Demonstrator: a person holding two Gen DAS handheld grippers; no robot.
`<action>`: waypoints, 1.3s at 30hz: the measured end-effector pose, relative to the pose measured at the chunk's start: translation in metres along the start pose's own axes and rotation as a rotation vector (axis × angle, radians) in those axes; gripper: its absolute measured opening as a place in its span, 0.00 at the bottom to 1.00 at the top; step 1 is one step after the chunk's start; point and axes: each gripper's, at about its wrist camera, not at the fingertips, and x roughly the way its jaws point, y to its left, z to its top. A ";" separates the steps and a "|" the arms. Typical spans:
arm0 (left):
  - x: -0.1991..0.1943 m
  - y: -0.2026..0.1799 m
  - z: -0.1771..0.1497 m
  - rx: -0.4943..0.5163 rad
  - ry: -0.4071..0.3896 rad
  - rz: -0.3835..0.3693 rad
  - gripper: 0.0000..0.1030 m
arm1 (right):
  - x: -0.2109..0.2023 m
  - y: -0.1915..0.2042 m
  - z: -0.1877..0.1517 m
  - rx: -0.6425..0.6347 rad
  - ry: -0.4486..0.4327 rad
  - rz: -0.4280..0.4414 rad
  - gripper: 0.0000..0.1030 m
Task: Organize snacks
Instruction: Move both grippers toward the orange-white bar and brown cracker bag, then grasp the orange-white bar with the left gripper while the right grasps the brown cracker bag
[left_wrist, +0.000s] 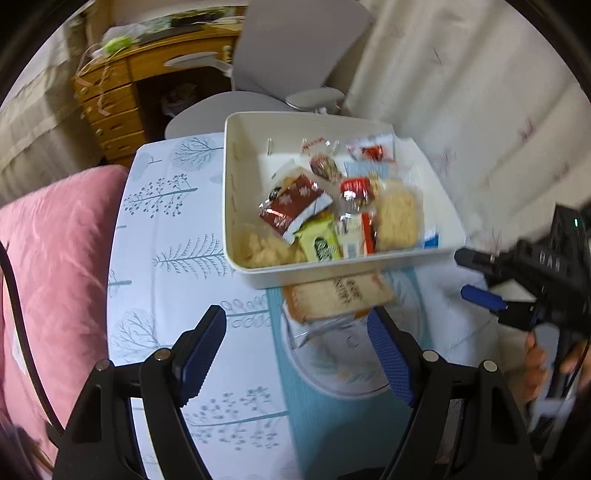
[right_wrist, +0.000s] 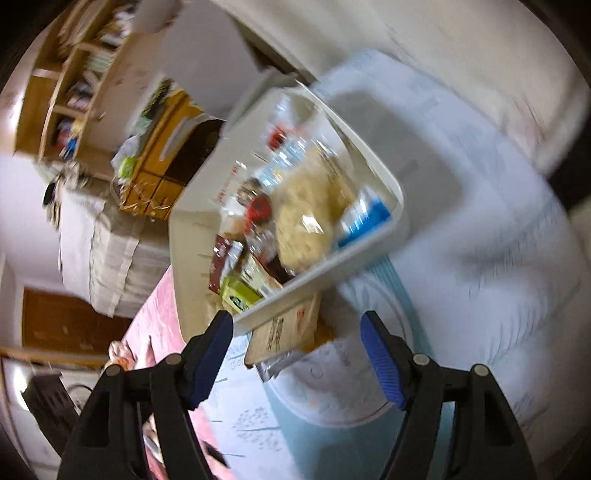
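Black left gripper (left_wrist: 295, 354); ribbed blue pads (left_wrist: 201, 354); silver pins

Right wrist view motion-blurred, snack labels in the white bin (right_wrist: 325, 266) unreadable; tan packet (left_wrist: 338, 295) partly hidden under bin's near wall; right gripper (left_wrist: 476, 278) cut off at right edge.

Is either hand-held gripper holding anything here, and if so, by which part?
Nothing is held. The left hand-held gripper and right hand-held gripper both stand open over the table, short of the tan snack packet.
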 end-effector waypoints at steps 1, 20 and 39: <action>0.002 0.002 -0.002 0.025 0.006 -0.004 0.75 | 0.003 -0.004 -0.005 0.044 0.006 0.004 0.70; 0.091 0.013 -0.031 0.441 0.038 -0.198 0.75 | 0.084 0.002 -0.060 0.393 0.014 0.091 0.35; 0.129 0.004 -0.039 0.497 -0.041 -0.273 0.75 | 0.101 -0.020 -0.061 0.455 -0.073 0.129 0.14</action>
